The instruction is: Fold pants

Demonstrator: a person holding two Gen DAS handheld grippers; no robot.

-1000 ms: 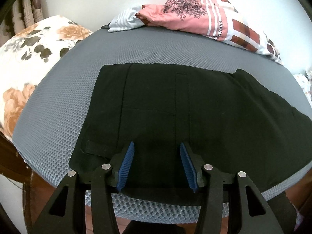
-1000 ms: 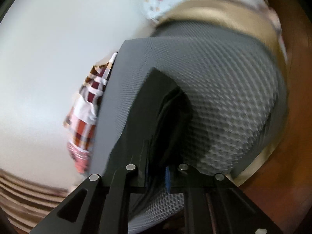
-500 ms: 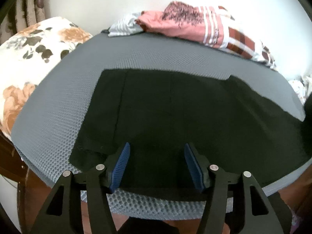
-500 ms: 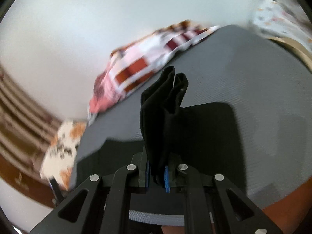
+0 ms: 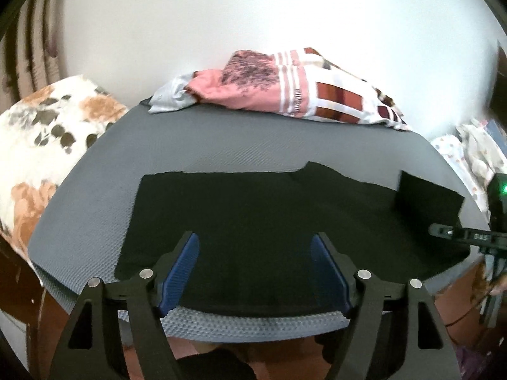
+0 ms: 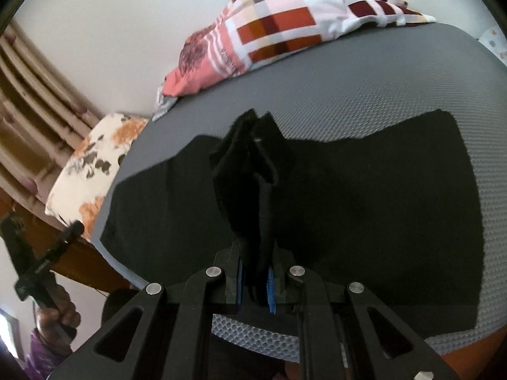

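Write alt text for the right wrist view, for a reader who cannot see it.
The right gripper is shut on a bunched end of black pants, lifting it above the rest of the garment, which lies flat on a grey mat. Patterned bedding lies along the white wall behind, and at the far left a hand holds the left gripper.

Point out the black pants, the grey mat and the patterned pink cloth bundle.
black pants point(image 5: 253, 209), left wrist view: flat middle of the fabric spread on the mat.
grey mat point(image 5: 253, 139), left wrist view: bare stretch beyond the pants.
patterned pink cloth bundle point(image 6: 253, 41), right wrist view: its checked middle, at the mat's far edge.
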